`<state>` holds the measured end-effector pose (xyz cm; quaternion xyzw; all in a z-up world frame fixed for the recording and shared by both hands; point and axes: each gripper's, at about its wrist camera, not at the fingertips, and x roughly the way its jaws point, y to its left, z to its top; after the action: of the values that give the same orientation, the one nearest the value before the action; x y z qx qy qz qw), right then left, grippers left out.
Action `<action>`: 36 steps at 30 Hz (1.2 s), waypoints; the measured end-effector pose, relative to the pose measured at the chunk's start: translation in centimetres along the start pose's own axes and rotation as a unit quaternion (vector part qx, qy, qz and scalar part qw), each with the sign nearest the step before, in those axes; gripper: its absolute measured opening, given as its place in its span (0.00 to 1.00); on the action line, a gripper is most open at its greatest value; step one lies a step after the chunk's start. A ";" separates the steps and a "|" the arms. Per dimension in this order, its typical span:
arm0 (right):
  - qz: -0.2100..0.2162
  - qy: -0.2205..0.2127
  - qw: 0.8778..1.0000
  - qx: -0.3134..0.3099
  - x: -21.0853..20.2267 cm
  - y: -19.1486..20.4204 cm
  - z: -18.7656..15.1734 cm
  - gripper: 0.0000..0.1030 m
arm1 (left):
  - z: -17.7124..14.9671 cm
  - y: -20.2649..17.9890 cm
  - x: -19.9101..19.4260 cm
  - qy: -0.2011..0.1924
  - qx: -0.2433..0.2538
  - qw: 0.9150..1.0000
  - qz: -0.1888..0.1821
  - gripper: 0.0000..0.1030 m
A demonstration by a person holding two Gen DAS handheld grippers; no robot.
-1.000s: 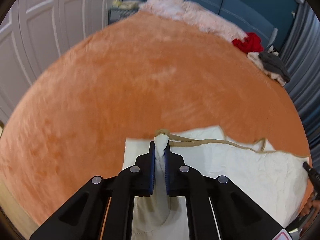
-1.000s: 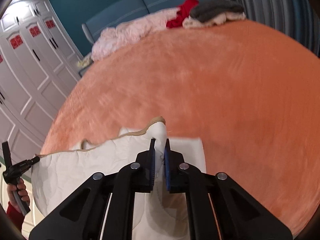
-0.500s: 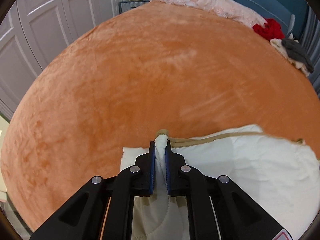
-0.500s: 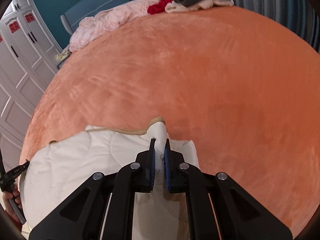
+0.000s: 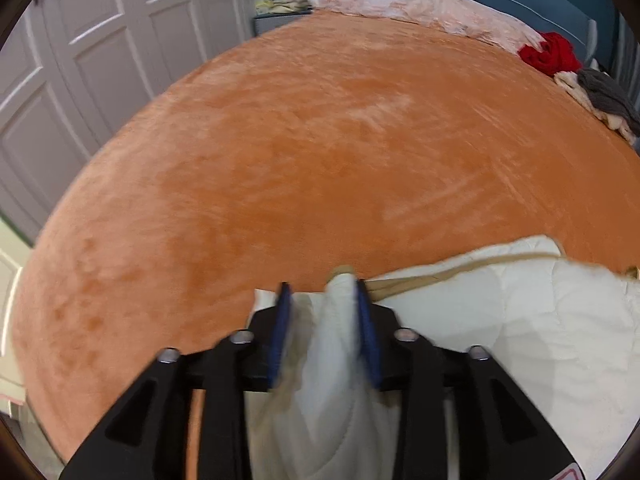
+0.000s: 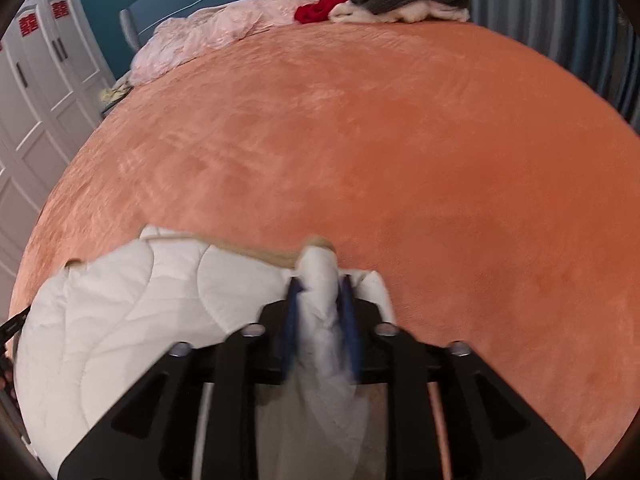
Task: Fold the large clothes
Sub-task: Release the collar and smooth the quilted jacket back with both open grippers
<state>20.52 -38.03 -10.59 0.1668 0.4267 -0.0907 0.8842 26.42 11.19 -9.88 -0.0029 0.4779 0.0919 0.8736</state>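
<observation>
A white quilted garment [image 5: 540, 328] with a tan trimmed edge lies at the near end of the orange bed [image 5: 340, 152]. My left gripper [image 5: 324, 292] has its jaws apart, with a bunched corner of the garment loose between them. In the right wrist view the garment [image 6: 132, 308] spreads to the left. My right gripper [image 6: 320, 284] also has its jaws apart around the other bunched corner. Both corners sit low over the bed surface [image 6: 400, 140].
A pink blanket [image 5: 420, 0], red cloth [image 5: 552, 52] and a grey and cream pile [image 5: 600, 96] lie at the far end of the bed. White wardrobe doors [image 5: 100, 40] stand on the left. A striped curtain [image 6: 560, 20] hangs at the right.
Both grippers have lowered the garment's corners toward the bed and their jaws have opened, loosening their hold. The garment has settled from stretched to slack.
</observation>
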 end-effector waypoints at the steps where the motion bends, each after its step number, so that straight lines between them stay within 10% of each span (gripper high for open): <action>1: -0.003 -0.017 1.000 0.009 -1.2 -0.1 0.2 0.39 | 0.3 0.6 -1.4 -0.010 -0.012 1.000 0.010 0.53; 7: 0.053 -0.085 0.995 0.000 -6.6 3.1 1.1 0.45 | 1.5 1.2 -8.9 -0.080 -0.047 0.995 -0.034 0.60; 16: 0.133 0.026 0.980 -0.147 -0.5 16.5 -1.7 0.12 | 0.2 -12.2 -6.4 -0.012 0.072 0.988 -0.135 0.60; 36: 0.123 0.040 0.983 -0.128 5.3 15.9 -4.2 0.04 | -4.0 -15.6 -0.4 -0.029 0.107 0.990 -0.085 0.68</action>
<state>25.55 -21.77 -13.72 0.1070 0.4463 0.0812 0.8847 25.46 -4.59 -13.03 0.0531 0.4578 -0.0340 0.8868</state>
